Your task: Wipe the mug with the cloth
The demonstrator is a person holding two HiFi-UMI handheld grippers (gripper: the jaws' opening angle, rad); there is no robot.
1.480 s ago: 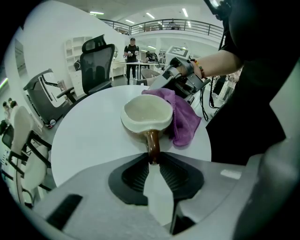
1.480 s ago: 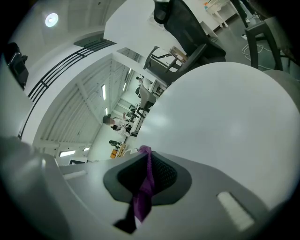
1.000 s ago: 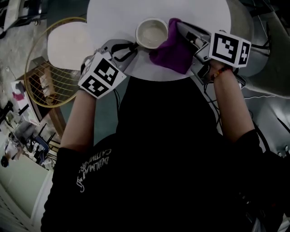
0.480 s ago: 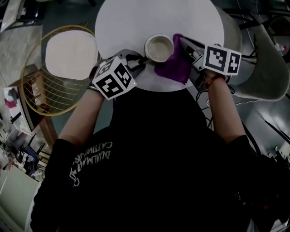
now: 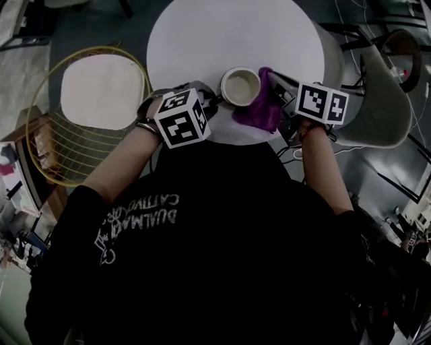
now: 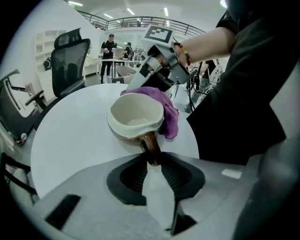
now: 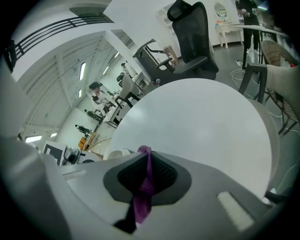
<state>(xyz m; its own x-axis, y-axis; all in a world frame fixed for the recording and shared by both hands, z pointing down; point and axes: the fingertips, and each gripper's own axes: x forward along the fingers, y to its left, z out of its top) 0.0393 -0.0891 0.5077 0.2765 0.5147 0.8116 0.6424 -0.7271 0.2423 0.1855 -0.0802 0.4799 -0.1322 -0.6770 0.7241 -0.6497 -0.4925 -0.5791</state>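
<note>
My left claw [image 6: 151, 164] has just been opening, the handle [image 6: 150, 143] of the mug [image 6: 133, 112] between its tips; my right claw [image 7: 148, 161] clamps the purple cloth [image 6: 167, 107] against the mug

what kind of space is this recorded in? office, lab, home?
Most likely an open-plan office or lab hall: a black office chair, desks with people standing behind, and a railed upper gallery under strip lights.

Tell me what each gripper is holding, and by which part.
The right gripper pinches the purple cloth by a bunched fold. The left gripper's jaws have just been opening; the mug handle stands between their tips, seemingly unclamped.
</note>
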